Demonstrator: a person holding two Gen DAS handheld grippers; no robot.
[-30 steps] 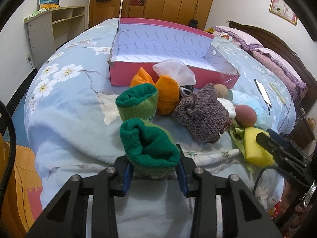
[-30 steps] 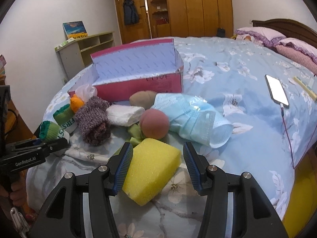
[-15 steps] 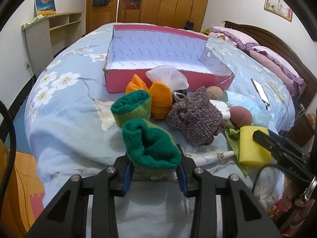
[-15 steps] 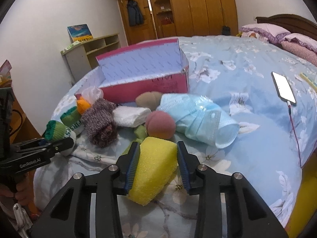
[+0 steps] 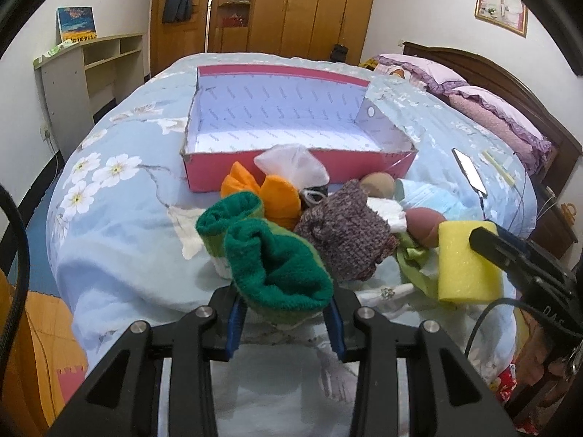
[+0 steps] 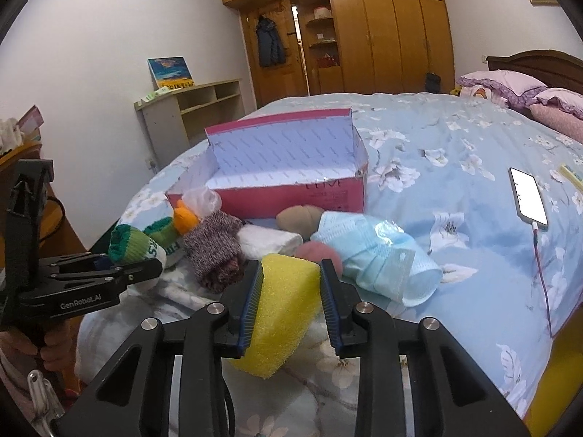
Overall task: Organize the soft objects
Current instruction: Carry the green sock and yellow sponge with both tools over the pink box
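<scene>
The left gripper (image 6: 145, 267) (marked "GenRobot.AI") clamps a green sock (image 5: 280, 266); the right gripper (image 6: 291, 304), jaws just closing, squeezes the yellow sponge (image 6: 282, 313) near the bed's (image 6: 455, 182) edge.

I read "GenRobot.AI" on the side of my left gripper (image 6: 109, 273); the pink box's (image 6: 291, 196) faint lettering stays illegible.

The left gripper (image 5: 284, 322) is clamped on a green sock (image 5: 278, 267); the right gripper (image 6: 291, 306), jaws just closing, squeezes a yellow sponge (image 6: 282, 309).

Yellow sponge (image 6: 288, 298), green sock (image 5: 280, 266), pink box (image 5: 291, 167) (white-lined).
</scene>
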